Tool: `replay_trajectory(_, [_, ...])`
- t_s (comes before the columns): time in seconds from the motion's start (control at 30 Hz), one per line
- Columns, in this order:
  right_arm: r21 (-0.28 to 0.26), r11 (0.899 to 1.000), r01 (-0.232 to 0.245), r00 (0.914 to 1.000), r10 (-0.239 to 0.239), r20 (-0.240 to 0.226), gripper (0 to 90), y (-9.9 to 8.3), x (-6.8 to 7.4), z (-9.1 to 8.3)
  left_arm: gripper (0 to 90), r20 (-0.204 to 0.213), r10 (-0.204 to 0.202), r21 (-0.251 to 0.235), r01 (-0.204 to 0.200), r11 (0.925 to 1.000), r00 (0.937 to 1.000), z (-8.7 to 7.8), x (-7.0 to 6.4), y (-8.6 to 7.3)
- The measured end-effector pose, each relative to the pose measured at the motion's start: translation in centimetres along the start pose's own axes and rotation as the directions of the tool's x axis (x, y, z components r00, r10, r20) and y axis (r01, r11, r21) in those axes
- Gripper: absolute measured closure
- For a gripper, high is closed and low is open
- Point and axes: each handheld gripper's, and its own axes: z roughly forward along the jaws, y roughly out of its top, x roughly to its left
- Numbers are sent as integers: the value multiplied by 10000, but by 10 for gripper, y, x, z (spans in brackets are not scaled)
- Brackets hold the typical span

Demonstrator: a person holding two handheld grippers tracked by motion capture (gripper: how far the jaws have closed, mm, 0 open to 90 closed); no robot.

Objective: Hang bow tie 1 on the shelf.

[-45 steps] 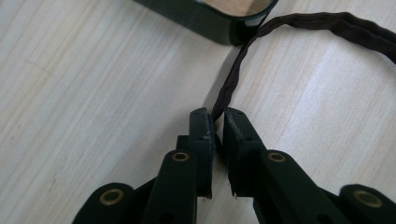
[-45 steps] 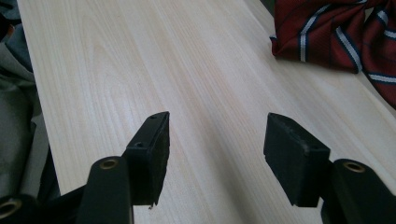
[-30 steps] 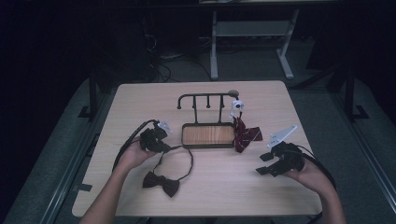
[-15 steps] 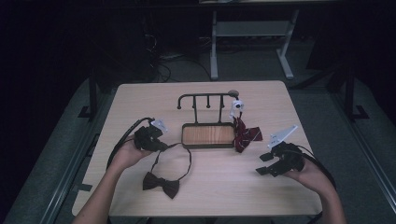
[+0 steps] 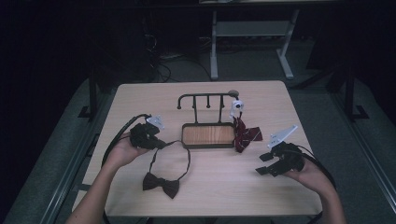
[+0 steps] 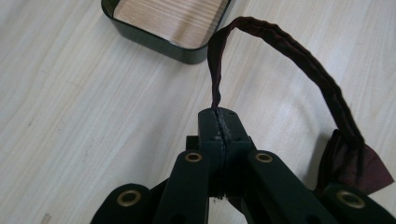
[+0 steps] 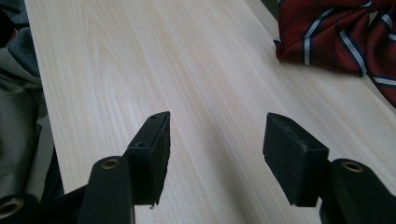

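the left claw point(image 6: 219, 128) is pinched tight on the thin strap of the dark bow tie point(image 5: 161, 183). from the tips the strap arches up and away, then curves back down to the bow, which lies on the tabletop point(image 5: 140, 102) beside the claw on its right in the left gripper view. the wooden tray point(image 6: 173, 21) with a dark rim sits just ahead of that claw. the right claw point(image 7: 215, 140) gapes wide with nothing between its 2 jaws, low over bare tabletop. the red striped tie point(image 7: 341, 37) lies ahead of it, off to its right, apart from the tips.
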Motion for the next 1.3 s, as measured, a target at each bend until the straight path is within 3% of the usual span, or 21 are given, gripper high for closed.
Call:
replay_trajectory(0.4, [-27, 10000, -44, 10000, 44, -68, 406, 0, -1, 2, 892, -39, 294, -92, -294, 9995, 9996, -14, -9, 7])
replay_trajectory(0.8, [-77, 9997, -253, 9994, 251, -224, 401, -4, -5, 1, 893, -14, 386, -127, -386, 9992, 9993, -24, -8, 9])
replay_trajectory(1.3, [26, 9999, -110, 9998, 110, -153, 369, -4, -2, 4, 893, 153, 677, -200, -674, 9975, 9976, -35, -12, 16])
